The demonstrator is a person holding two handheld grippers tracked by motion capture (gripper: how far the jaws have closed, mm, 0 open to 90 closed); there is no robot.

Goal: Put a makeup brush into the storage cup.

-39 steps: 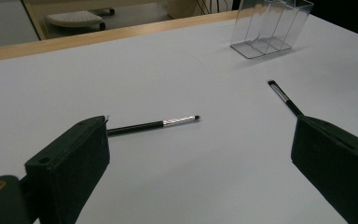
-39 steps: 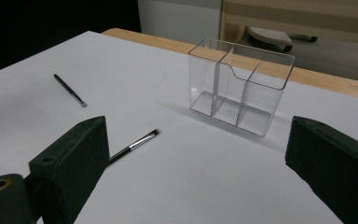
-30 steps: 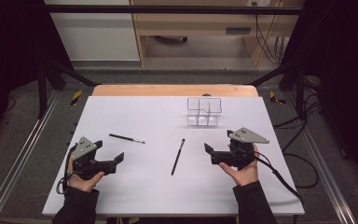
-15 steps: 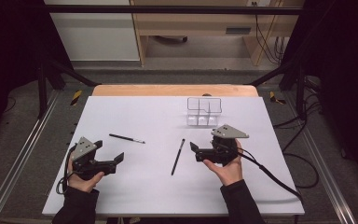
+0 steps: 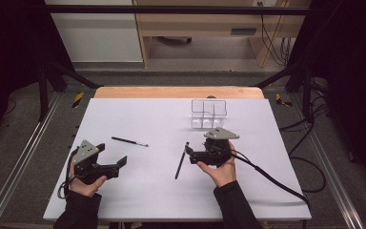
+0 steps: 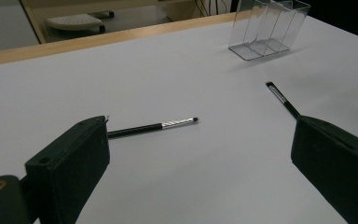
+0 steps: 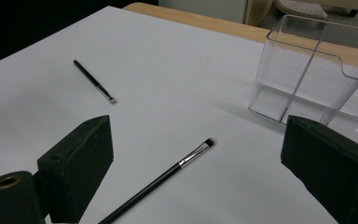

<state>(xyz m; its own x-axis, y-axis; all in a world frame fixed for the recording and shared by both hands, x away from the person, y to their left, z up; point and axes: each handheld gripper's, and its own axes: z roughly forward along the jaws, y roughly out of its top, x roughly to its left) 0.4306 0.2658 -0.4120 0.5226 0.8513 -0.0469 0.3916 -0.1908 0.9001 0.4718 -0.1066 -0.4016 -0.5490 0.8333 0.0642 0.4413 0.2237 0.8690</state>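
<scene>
Jaws stand wide apart on the right hand-held gripper [image 5: 189,154], which hovers low over the white bench [image 5: 138,195] with nothing between them. Its tips sit just beside the near brush [image 5: 181,160], at the bristle end, not touching as far as the high view tells; in the right gripper view that brush [image 7: 165,176] lies flat between the two black jaws, its handle running off the bottom edge. Over on the left, the left hand-held gripper [image 5: 112,162] is spread wide too, holding nothing, with the far brush [image 5: 129,141] lying flat just ahead of it. Clear organiser [image 5: 209,113] stands upright toward the bench's back edge, its compartments bare. In the left gripper view the near brush [image 6: 282,99] disappears behind the jaw on the right, so only its tip end shows.
</scene>
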